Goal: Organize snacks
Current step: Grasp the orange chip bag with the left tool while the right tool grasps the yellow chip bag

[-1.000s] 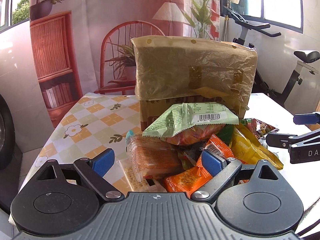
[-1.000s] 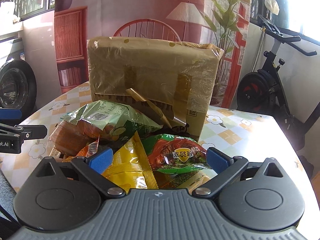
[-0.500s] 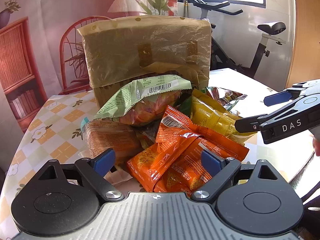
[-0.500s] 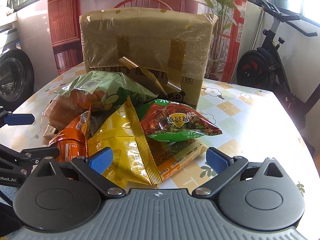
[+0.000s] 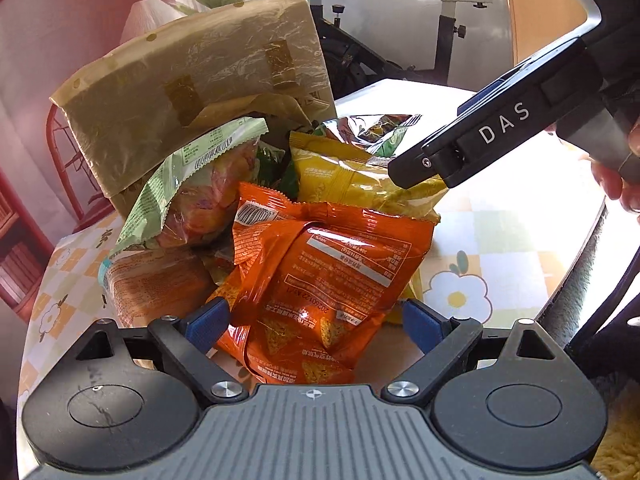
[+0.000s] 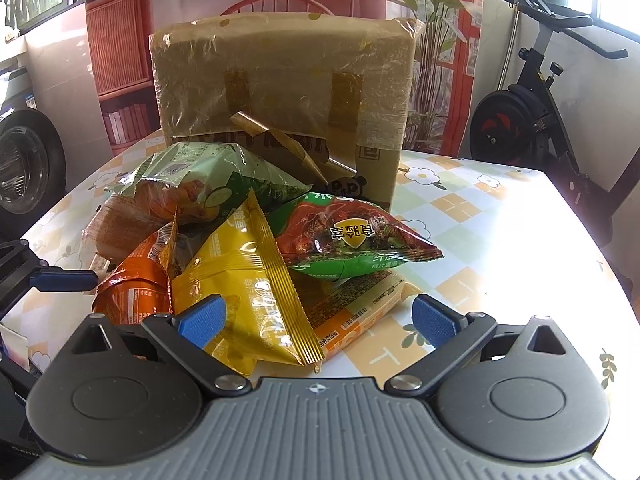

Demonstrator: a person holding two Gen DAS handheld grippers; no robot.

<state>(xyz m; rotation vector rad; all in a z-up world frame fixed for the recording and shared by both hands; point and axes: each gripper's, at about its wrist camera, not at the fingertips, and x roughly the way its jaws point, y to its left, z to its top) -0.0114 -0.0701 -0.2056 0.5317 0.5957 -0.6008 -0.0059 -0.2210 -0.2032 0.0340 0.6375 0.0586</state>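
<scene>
A heap of snack bags lies on the table before a taped cardboard box (image 5: pixel 192 92), which also shows in the right wrist view (image 6: pixel 280 80). My left gripper (image 5: pixel 316 324) is open, its blue pads either side of an orange chip bag (image 5: pixel 332 272). My right gripper (image 6: pixel 318 318) is open around a yellow bag (image 6: pixel 248 280), seen too in the left wrist view (image 5: pixel 352 176). A red-green bag (image 6: pixel 352 240), a pale green bag (image 6: pixel 208 176), an orange flat pack (image 6: pixel 360 304) and a brown biscuit pack (image 5: pixel 152 284) lie in the heap. The right gripper's body (image 5: pixel 500 128) hangs over the yellow bag.
The table (image 6: pixel 500 232) has a checked flower cloth. An exercise bike (image 6: pixel 540 120) stands at the right, a red chair behind the box, a shelf (image 6: pixel 120 60) at the left. The left gripper's finger (image 6: pixel 60 280) enters the right wrist view from the left.
My left gripper has moved in and tilted over the orange bag, now between its pads. My right gripper has come closer to the yellow bag. Both stay open.
</scene>
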